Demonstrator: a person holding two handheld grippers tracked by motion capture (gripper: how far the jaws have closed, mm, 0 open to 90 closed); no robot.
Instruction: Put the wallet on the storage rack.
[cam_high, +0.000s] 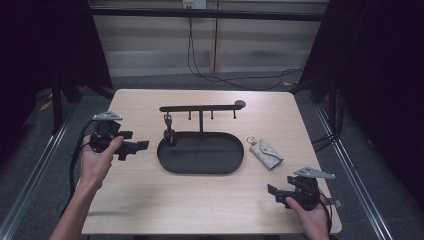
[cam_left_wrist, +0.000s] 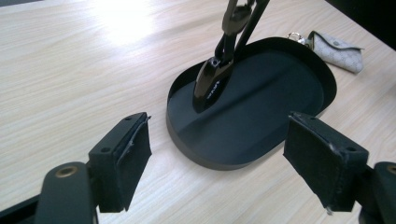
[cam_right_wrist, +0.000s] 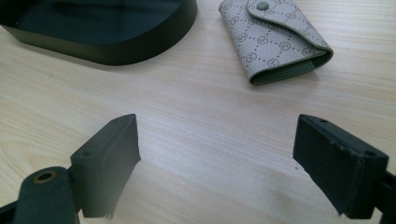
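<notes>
Pale wooden table (cam_high: 150, 200) under dark curtains, carrying one black oval metal tray (cam_high: 220, 167) with a T-shaped hook rack (cam_high: 200, 107) rising from it. One black key fob (cam_high: 169, 135) already hanging from the leftmost hook, down into the tray; three hooks free. One grey patterned key pouch (cam_high: 266, 153) lying on the wood just right of the tray, not yet hung. Left gripper (cam_high: 141, 146) near the tray's left end, jaws wide, holding nothing. Right gripper (cam_high: 273, 191) near the front edge, jaws wide and empty
</notes>
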